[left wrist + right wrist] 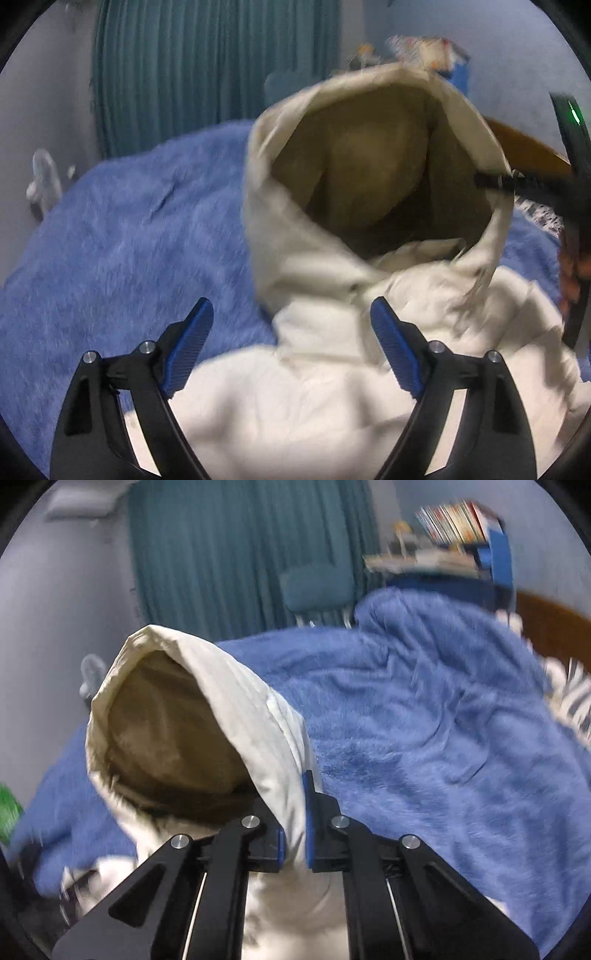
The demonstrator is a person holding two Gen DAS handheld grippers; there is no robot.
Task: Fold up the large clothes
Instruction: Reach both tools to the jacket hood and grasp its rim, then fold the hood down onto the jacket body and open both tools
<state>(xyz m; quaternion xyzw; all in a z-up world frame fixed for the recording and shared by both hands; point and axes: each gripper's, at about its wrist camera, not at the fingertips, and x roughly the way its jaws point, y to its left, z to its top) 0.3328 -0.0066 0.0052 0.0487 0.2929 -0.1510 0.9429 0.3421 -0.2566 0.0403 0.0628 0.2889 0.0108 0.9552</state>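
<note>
A cream-white hoodie (pixel 314 398) lies on a blue fleece blanket (pixel 122 229). Its hood (pixel 369 166) is lifted and gapes open, showing a tan lining. My left gripper (pixel 291 308) is open just above the hoodie's neck, its blue pads wide apart and pressing on nothing. My right gripper (pixel 295 812) is shut on the hood's white rim (pixel 280 746) and holds it up. In the left wrist view the right gripper's black fingers (pixel 495 181) clamp that rim on the hood's right side.
A teal curtain (pixel 229 554) hangs behind the bed, with a teal chair (pixel 317 587) in front of it. A blue shelf of books (pixel 465 528) stands at the back right beside a wooden headboard (pixel 554 627). Patterned cloth (pixel 576 698) lies at the right edge.
</note>
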